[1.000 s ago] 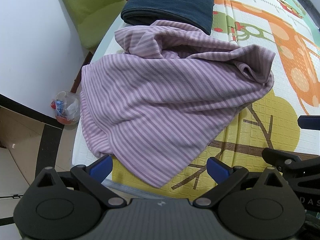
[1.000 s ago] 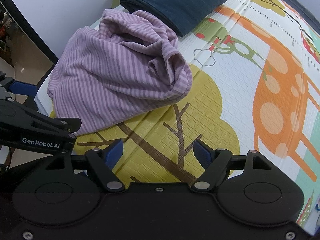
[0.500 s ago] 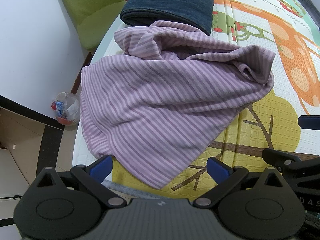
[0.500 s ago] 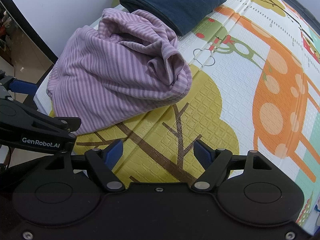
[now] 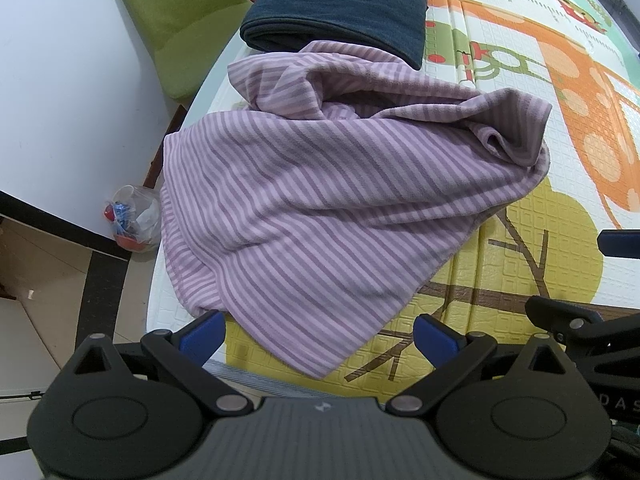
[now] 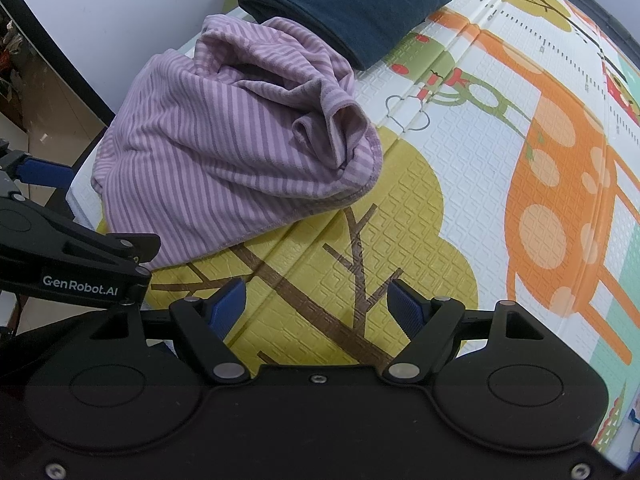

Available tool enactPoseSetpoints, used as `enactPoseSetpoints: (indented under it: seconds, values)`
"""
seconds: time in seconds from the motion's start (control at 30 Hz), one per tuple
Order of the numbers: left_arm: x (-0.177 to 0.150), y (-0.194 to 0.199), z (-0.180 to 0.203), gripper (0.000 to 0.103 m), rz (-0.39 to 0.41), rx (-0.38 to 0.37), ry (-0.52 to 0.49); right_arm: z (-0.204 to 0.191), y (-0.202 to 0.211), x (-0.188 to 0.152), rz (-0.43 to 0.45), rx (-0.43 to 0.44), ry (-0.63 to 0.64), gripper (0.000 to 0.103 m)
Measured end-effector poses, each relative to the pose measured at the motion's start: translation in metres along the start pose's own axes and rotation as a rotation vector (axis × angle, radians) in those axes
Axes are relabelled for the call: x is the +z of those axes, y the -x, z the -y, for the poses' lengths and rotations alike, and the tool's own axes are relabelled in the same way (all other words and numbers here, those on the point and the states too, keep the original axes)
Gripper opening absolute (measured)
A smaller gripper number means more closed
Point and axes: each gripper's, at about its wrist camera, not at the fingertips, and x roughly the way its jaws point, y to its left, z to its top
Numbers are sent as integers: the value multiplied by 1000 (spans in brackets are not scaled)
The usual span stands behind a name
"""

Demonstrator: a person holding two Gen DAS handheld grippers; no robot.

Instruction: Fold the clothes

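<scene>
Far to the left of the left claw (image 5: 318, 338), past the edge of the play mat (image 5: 540, 248), a green chair (image 5: 180, 20) stands by the wall and a small bag of oddments (image 5: 132, 220) sits on the floor. The left claw hangs with its blue pads spread wide and nothing between them. The striped purple garment (image 5: 340, 200) lies crumpled just ahead of it; the nearest corner falls between the open pads, though I cannot tell whether it touches them. The heap's long axis runs from that near corner up and away to the right, toward a folded dark blue garment (image 5: 344, 4) beyond.

The right claw (image 6: 318, 304) is equally wide and empty, over bare mat (image 6: 480, 160). From it the striped garment (image 6: 232, 152) lies ahead and left, apart from its pads. The left hand is probably nearer for a first pinch.
</scene>
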Motion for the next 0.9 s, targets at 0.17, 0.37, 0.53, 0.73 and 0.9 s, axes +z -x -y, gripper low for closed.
enactPoseSetpoints:
  seconds: [0.17,0.37,0.53,0.73,0.9]
  values:
    - [-1,0,0,102,2,1,0,0,0,0,1,-1,-4,77]
    - [-2,1,-1,102,5,1,2,0,1,-1,3,-6,-5,77]
    - [-2,1,-4,102,12,5,13,4,5,0,16,-21,-11,77]
    - [-1,1,-10,102,17,10,27,12,17,12,58,-39,-21,77]
    - [1,2,-13,102,25,19,34,17,29,26,104,-45,-22,77]
